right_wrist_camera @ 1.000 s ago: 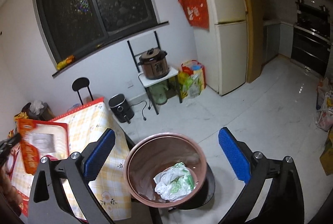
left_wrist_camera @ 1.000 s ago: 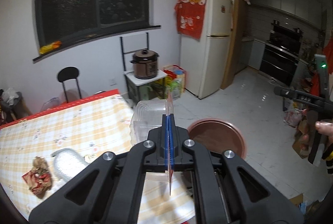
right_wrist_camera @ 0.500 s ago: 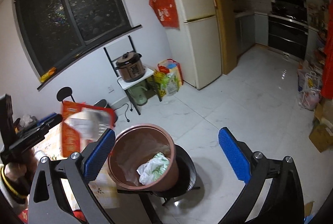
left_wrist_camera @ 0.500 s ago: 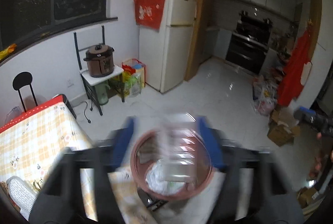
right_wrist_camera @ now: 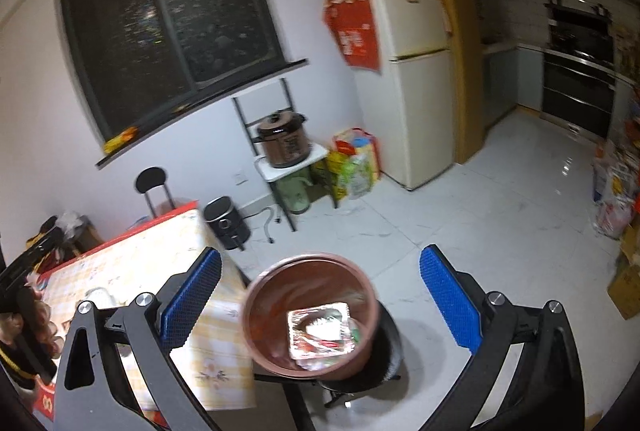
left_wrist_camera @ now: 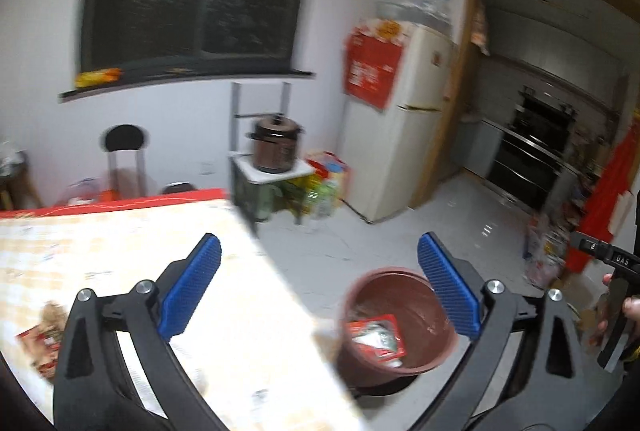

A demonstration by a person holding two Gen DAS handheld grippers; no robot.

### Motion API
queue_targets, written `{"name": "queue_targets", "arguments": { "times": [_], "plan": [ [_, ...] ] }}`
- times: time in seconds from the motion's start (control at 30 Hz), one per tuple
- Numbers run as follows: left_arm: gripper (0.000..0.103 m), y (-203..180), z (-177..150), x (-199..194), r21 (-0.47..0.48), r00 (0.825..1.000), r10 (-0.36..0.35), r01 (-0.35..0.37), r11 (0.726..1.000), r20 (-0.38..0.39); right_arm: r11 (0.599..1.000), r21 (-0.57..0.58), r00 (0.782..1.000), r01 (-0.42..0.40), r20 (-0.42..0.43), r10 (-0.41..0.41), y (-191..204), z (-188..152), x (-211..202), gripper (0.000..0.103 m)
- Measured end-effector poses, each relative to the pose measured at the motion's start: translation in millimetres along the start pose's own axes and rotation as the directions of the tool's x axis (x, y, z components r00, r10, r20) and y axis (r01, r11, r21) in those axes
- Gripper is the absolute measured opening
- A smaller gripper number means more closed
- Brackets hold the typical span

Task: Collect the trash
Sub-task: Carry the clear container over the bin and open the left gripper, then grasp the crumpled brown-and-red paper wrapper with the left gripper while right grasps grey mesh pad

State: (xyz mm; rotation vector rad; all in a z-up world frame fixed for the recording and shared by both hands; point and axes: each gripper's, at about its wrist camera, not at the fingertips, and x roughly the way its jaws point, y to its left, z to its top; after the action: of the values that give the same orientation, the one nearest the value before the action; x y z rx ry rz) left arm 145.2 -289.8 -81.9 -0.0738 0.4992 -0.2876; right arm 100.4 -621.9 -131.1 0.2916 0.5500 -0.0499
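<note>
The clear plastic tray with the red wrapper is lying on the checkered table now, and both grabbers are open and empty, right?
Not quite. The clear plastic tray lies inside the brown bin, not on the checkered table; the right wrist view looks straight down into the bin and shows it. The rest holds: the left gripper, whose jaws have just been opening, and the right gripper are both open and empty.

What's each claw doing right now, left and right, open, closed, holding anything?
Left claw: open, empty; its jaws have just been opening.
Right claw: open, empty, above the brown bin.
</note>
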Motion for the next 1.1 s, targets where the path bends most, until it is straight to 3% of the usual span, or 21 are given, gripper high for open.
{"name": "queue_targets", "arguments": {
  "times": [0.17, 0.33, 0.47, 0.57, 0.73, 0.97, 1.1],
  "plan": [
    [0.097, 73.4, -13.2, -62.8, -0.084, 0.987, 0.160, -0.158, 0.984, 0.019, 0.994, -0.054, 0.995, -0.098, -0.039, 0.096, 49.2, -5.3, 20.9, 0.098],
    [0.097, 143.7, -45.6, -132.4, -0.187, 0.951, 0.310, -0.305, 0.934, -0.002, 0.975, -0.093, 0.977, -0.199, -0.101, 0.190, 105.7, -20.3, 42.7, 0.098],
    [0.097, 182.7, -83.5, -165.3, -0.236, 0.927, 0.368, -0.374, 0.897, -0.073, 0.951, -0.138, 0.953, -0.277, -0.164, 0.254, 160.7, -37.6, 57.8, 0.098],
    [0.097, 198.5, -114.3, -176.5, -0.262, 0.915, 0.374, -0.401, 0.877, -0.150, 0.934, -0.166, 0.938, -0.317, -0.201, 0.282, 196.6, -48.6, 62.3, 0.098],
    [0.097, 218.2, -158.2, -180.1, -0.286, 0.912, 0.327, -0.392, 0.874, -0.249, 0.916, -0.177, 0.915, -0.361, -0.257, 0.311, 254.5, -68.6, 63.6, 0.098],
    [0.096, 258.2, -187.5, -193.5, -0.347, 0.924, 0.278, -0.359, 0.866, -0.263, 0.873, -0.252, 0.869, -0.418, -0.390, 0.303, 339.6, -123.5, 59.4, 0.098],
    [0.096, 278.1, -193.3, -199.3, -0.366, 0.934, 0.247, -0.331, 0.870, -0.257, 0.863, -0.273, 0.850, -0.426, -0.448, 0.278, 369.3, -149.9, 57.9, 0.098]
  ]
}}
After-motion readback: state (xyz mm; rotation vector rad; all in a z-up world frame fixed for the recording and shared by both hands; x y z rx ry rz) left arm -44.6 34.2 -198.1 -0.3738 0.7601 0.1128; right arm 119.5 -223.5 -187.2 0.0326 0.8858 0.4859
